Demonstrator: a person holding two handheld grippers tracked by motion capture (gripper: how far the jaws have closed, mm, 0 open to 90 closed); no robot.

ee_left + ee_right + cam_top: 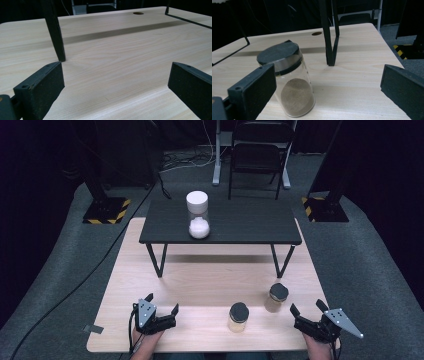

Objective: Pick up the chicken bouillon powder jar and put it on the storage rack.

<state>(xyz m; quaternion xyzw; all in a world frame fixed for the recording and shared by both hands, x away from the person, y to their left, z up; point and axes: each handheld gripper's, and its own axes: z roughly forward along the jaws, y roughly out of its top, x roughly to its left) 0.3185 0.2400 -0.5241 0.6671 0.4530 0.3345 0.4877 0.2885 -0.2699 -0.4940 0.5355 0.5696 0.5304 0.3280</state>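
While we rest both grippers, left (161,312) and right (307,316), fingers spread empty, two black-lidded glass jars (239,317) of brown powder stand within reach on the pale wooden worktop (210,280).

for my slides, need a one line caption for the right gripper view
Open right gripper approaches a black-lidded jar of brown powder on the wooden table.

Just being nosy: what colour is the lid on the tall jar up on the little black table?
White; the lid shows best in the high view.
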